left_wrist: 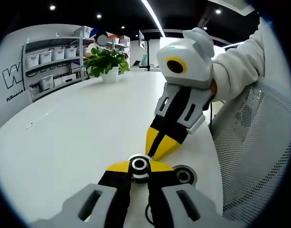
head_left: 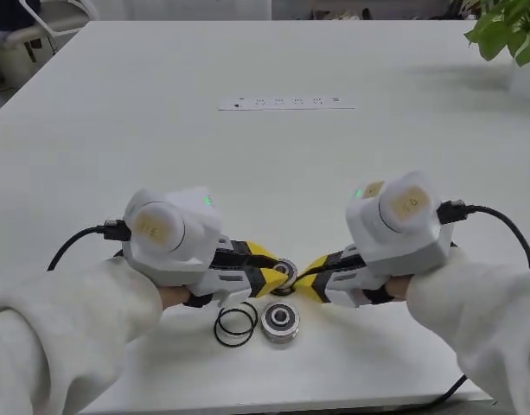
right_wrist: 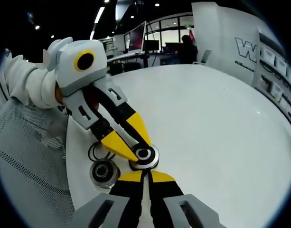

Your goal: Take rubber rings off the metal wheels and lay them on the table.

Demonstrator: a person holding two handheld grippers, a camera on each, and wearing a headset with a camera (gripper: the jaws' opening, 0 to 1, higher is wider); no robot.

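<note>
Wheel [head_left: 286,269], half hidden, in left tongs' [left_wrist: 139,166] pinch; right tongs [right_wrist: 145,176] pressed together alongside.

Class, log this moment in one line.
left gripper shut on metal wheel | right gripper shut at its rim | loose: second wheel, rubber rings

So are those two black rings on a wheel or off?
Off. Both rings lie flat on the table, beside a wheel, not around it.
</note>
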